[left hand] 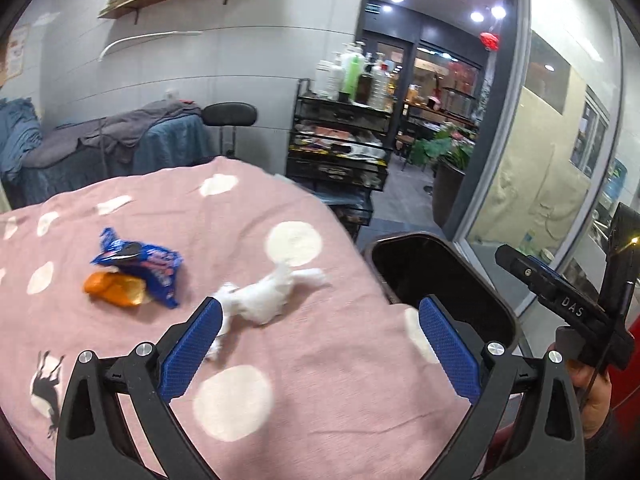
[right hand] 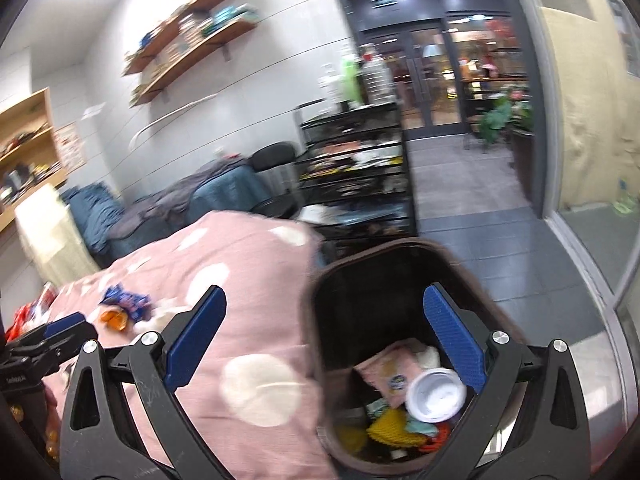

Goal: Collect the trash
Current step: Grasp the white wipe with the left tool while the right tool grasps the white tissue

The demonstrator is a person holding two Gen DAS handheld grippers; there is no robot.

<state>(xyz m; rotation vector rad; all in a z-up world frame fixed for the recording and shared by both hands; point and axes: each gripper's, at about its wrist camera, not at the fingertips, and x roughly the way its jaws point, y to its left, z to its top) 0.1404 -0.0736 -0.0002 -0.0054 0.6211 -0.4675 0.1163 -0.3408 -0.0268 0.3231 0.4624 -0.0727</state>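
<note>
Gaping left hand-held gripper [left hand: 320, 316] touching tissue [left hand: 264, 294]

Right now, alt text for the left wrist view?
The open left gripper hovers over a pink polka-dot blanket, aimed at a crumpled white tissue. A blue wrapper and an orange wrapper lie beyond; a dark bin stands right.

On the bed [left hand: 280, 380] a crumpled tissue [left hand: 266, 294] lies near the right edge, with two snack wrappers [left hand: 136, 276] to its left, one overlapping the other. The trash bin [left hand: 516, 320] stands just beside the bed on its right; inside it lie a cup [right hand: 436, 394], a packet [right hand: 394, 372] and what seem to be more scraps. Behind the bed stands a trolley rack [left hand: 340, 136], bottles on top.
</note>
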